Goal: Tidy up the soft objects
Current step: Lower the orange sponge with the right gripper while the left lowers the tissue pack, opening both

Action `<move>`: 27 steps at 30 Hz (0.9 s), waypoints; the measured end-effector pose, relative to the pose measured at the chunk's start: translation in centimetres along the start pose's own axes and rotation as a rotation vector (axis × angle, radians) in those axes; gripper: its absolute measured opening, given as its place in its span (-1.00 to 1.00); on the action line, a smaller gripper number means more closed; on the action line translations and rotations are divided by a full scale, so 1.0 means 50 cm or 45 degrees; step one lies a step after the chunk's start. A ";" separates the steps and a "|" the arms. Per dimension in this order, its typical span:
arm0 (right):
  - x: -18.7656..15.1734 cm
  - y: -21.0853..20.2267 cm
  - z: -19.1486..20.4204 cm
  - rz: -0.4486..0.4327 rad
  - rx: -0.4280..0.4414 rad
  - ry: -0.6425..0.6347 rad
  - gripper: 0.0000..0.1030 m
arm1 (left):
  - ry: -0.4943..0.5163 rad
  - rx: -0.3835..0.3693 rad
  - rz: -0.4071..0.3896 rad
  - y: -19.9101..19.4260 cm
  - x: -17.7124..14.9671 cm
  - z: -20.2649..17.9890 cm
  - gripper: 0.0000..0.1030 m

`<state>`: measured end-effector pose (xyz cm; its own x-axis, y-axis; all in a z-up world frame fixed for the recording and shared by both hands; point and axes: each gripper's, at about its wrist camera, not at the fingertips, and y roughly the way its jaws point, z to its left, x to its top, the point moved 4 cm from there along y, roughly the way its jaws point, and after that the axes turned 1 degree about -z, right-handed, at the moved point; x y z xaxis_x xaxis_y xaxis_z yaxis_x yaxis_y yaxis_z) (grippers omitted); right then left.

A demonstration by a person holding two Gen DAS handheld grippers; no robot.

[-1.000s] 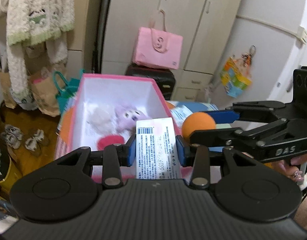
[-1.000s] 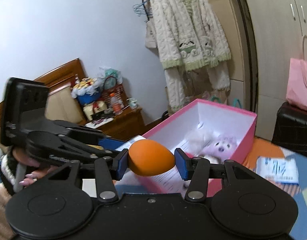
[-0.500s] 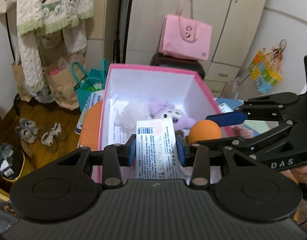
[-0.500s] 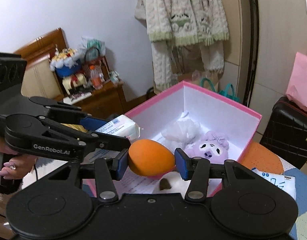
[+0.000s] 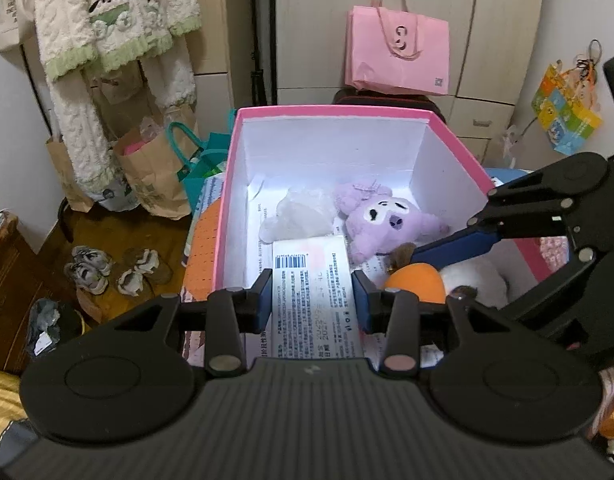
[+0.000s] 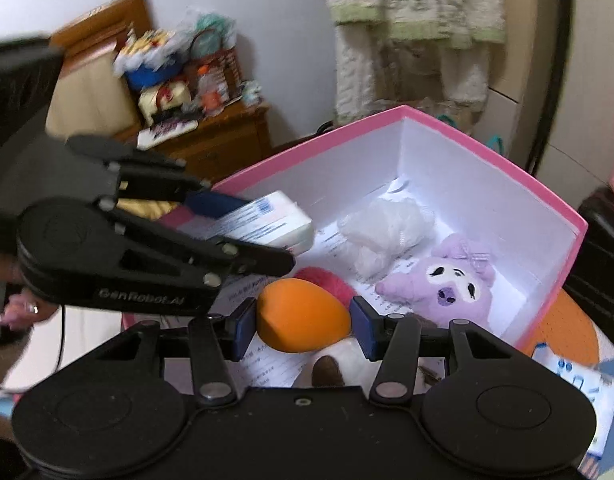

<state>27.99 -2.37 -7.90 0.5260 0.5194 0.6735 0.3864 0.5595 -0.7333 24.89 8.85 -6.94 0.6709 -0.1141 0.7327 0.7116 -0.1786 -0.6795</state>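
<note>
My left gripper [image 5: 313, 300] is shut on a white tissue pack [image 5: 313, 280] with a barcode, held over the near end of the pink box [image 5: 331, 111]. My right gripper [image 6: 303, 322] is shut on an orange foam egg [image 6: 301, 322], held low inside the box beside the left one. The egg also shows in the left wrist view [image 5: 417, 286]. In the box lie a purple plush [image 5: 383, 222], a crumpled white soft thing [image 5: 297, 216], a red plush [image 6: 333, 280] and a white plush [image 5: 477, 282] under the egg.
Printed paper lines the box floor. The box stands on an orange mat [image 5: 201, 248]. Paper bags [image 5: 155, 176] and shoes [image 5: 107, 270] sit on the floor at left. A black suitcase [image 6: 607, 248] with a pink bag [image 5: 397, 54] stands behind the box.
Both grippers have moved forward and down over the box with their loads. The orange egg has dropped inside the box walls, and the views tilt down onto the plush toys.
</note>
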 end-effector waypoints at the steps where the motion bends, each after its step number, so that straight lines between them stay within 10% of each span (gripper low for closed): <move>1: 0.001 0.002 0.001 0.001 -0.013 -0.011 0.13 | -0.012 0.001 -0.002 -0.001 0.000 0.001 -0.19; 27: -0.034 -0.145 0.047 -0.153 -0.123 -0.052 0.40 | -0.051 -0.143 0.009 -0.156 -0.014 -0.029 0.21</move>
<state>22.54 -5.79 -3.49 0.4411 0.4793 0.7587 0.5170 0.5554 -0.6514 18.57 8.92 -2.08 0.6853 -0.0769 0.7242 0.6805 -0.2864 -0.6744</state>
